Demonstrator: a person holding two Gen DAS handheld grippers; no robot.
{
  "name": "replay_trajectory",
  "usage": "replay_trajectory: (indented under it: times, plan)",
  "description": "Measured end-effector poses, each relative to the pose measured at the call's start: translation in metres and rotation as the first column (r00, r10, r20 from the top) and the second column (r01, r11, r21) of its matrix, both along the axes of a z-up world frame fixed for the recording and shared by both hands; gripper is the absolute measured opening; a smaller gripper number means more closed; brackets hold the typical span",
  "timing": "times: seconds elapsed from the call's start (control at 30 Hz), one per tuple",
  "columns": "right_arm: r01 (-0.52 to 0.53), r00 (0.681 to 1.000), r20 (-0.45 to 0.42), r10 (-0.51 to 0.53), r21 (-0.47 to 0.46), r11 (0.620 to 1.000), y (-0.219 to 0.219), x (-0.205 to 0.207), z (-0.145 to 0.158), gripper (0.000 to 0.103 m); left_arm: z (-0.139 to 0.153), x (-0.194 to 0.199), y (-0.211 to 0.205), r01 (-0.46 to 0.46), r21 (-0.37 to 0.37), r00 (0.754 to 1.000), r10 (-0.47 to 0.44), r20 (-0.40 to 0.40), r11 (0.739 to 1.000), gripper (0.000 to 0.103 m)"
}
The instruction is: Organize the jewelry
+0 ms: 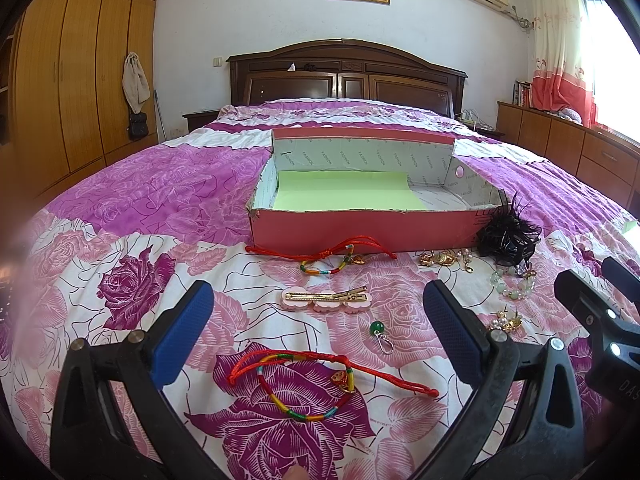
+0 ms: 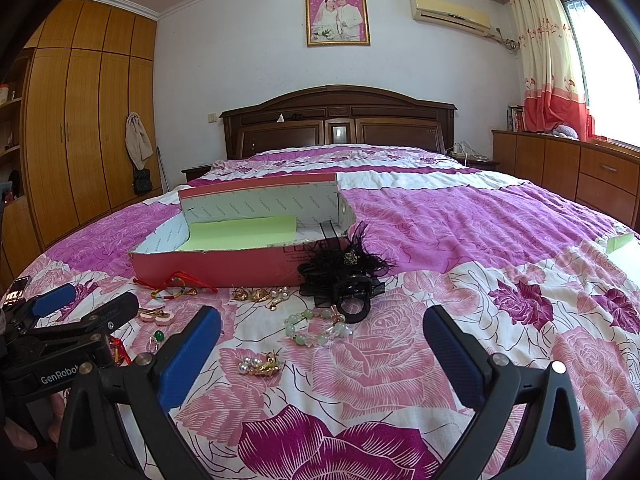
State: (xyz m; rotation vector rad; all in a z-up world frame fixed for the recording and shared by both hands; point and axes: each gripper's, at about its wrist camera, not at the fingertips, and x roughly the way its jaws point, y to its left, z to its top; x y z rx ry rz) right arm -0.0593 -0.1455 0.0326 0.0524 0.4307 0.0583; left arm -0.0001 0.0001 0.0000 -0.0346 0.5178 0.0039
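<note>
On the floral bedspread (image 1: pixel 132 208), in front of a pink box (image 1: pixel 360 230), the jewelry lies scattered. The box is open at the top, with a green sheet (image 1: pixel 344 194) on its floor and nothing else visible inside.

The left gripper (image 1: pixel 318 336) hovers low over the bedspread with its blue pads (image 1: pixel 184 332) spread wide, holding nothing. Between and just below them lies a red cord bracelet (image 1: pixel 320 380) with a multicoloured loop and a small gold charm. Just past it sit a green bead (image 1: pixel 376 327) on a metal clasp and a pink hair clip (image 1: pixel 326 300) with a gold bar. Nearer the box lies a second red bracelet (image 1: pixel 328 258), its cord touching the box's front wall.

The right gripper (image 2: pixel 322 344) is also wide and holds nothing. Ahead of it, between its pads, lie a pearl-and-gold earring cluster (image 2: pixel 260 365) and a pale green bead bracelet (image 2: pixel 316 326). Beyond that a black feathered hair claw (image 2: pixel 346 276) rests against the box's front right corner, and a group of gold and pearl pieces (image 2: pixel 262 295) lies just left of the claw.

The two grippers sit side by side, the left one showing at the left edge of the right wrist view.

A wooden headboard (image 2: pixel 338 120) and a wardrobe (image 2: pixel 80 120) stand behind.
</note>
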Motion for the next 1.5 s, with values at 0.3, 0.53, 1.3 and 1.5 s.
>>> replay_trajectory:
  times: [0.3,0.53,1.3,1.5]
  plan:
    - [0.0,1.0,0.0,0.0,-0.001,1.0,0.0,0.0,0.0,0.103,0.0,0.0,0.0,0.0,0.0,1.0,0.0,0.0,1.0,0.098]
    - [0.0,1.0,0.001,0.0,-0.001,1.0,0.0,0.0,0.001,0.103,0.0,0.0,0.0,0.0,-0.001,1.0,0.0,0.001,1.0,0.098]
    - [0.007,0.998,-0.066,-0.003,0.06,0.998,-0.013,0.018,0.019,0.103,0.008,0.034,0.017,-0.006,-0.067,0.993,-0.002,-0.117,0.998,0.097]
    - [0.017,0.987,-0.16,-0.004,0.081,0.997,-0.021,0.042,0.019,0.103,0.001,0.056,0.02,0.0,-0.071,0.98,-0.014,-0.199,0.998,0.096]
